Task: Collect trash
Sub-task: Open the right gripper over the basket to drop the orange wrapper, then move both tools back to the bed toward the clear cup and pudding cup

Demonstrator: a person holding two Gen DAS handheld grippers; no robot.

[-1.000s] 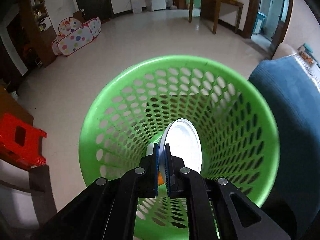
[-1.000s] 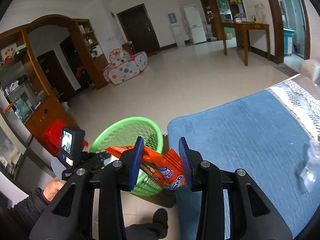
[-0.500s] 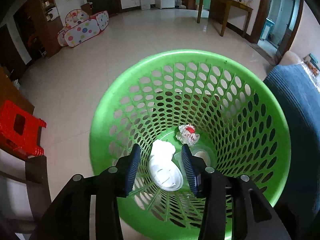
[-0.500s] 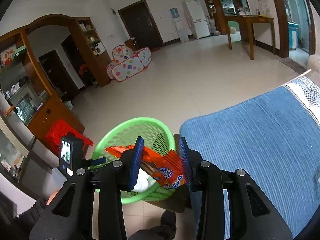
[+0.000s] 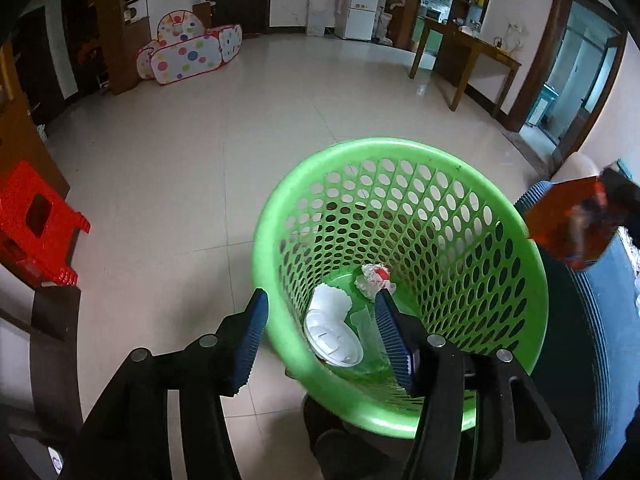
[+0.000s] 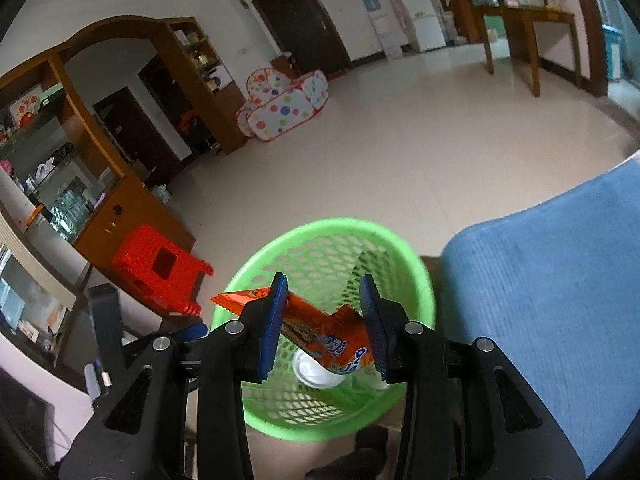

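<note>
Right gripper (image 6: 323, 320): orange snack wrapper (image 6: 320, 330) spans the gap between the pads, jaws partly open and opening, directly over the green basket (image 6: 424, 280). Pads look to be touching the wrapper's ends, so it isn't free yet.

Left gripper (image 5: 318, 338): jaws about half open and opening, nothing between the pads; it hangs over the near rim of the basket.

In the basket: white plastic lid (image 5: 334, 338), crumpled white paper (image 5: 374, 278), and a clear piece I can't identify.

Further out: blue cushion (image 6: 560, 300) to the right, red stool (image 6: 160, 276) on the tiled floor (image 6: 400, 160).

Risks:
- wrapper is light and stiff; may cling to one pad and fall askew
- its left tip overhangs the rim, so it could catch there or land on the floor
</note>
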